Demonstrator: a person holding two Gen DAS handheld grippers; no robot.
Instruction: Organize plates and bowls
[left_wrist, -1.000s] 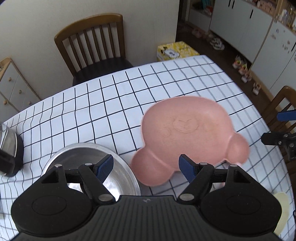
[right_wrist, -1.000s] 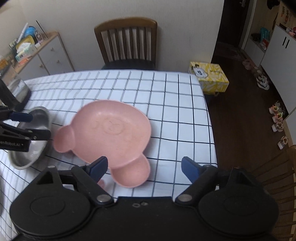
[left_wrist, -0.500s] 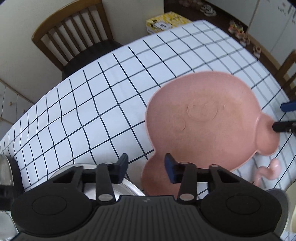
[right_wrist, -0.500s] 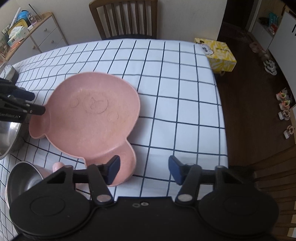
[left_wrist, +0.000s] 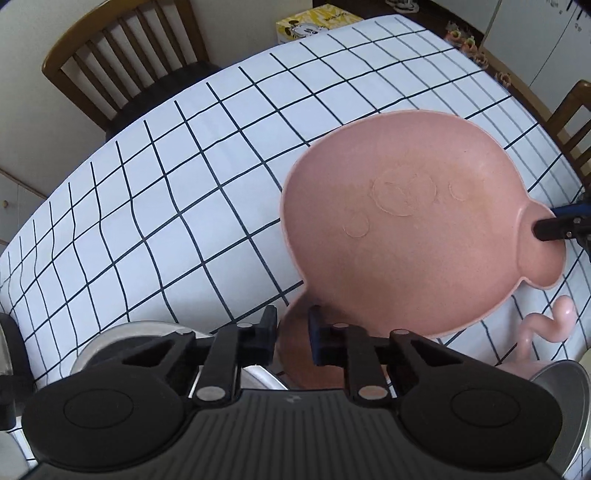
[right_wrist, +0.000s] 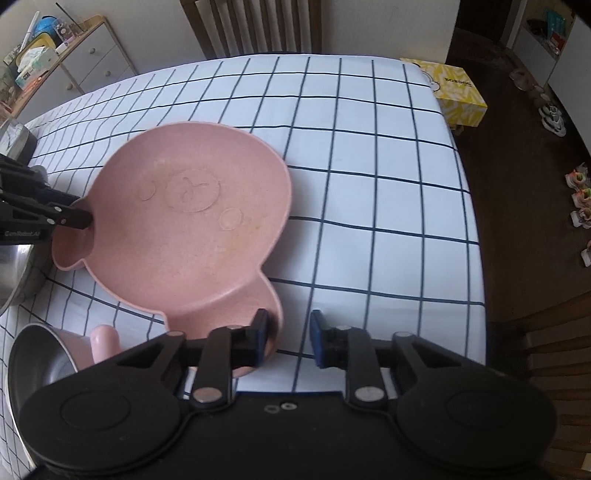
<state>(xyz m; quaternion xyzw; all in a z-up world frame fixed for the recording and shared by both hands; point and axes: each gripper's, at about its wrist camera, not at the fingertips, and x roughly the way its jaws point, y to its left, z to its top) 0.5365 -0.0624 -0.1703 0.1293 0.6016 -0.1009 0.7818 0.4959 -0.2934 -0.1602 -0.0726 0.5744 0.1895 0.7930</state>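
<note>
A: How is the pink plate (left_wrist: 402, 236) held, and why?

B: The mouse-shaped plate is gripped at both ear lobes, one gripper to each. A wide, shallow dish taken at two opposite points is judged less likely to tip than one pinched at a single rim. In the right wrist view its far edge appears raised off the checked tablecloth (right_wrist: 369, 155), but whether the whole plate is clear of the cloth cannot be told.

A: What is shown of the left gripper (left_wrist: 291, 330)?

B: Its fingers are drawn close, and the rim of the near ear lobe is seen between them; it is taken to be clamped on that rim.

A: And the right gripper (right_wrist: 286, 334)?

B: A narrow gap is left between its fingers. Its left finger lies inside the other ear lobe, whose rim falls within the gap. Firm contact by both pads is not shown, so a full clamp cannot be confirmed.

A: What lies nearby?

B: A steel bowl (left_wrist: 147, 336) is seen just beside the left gripper, and a pink cup (right_wrist: 94, 345) nested against a second steel bowl (right_wrist: 35, 363) near the plate's front edge. These are judged the likely stacking partners.
</note>
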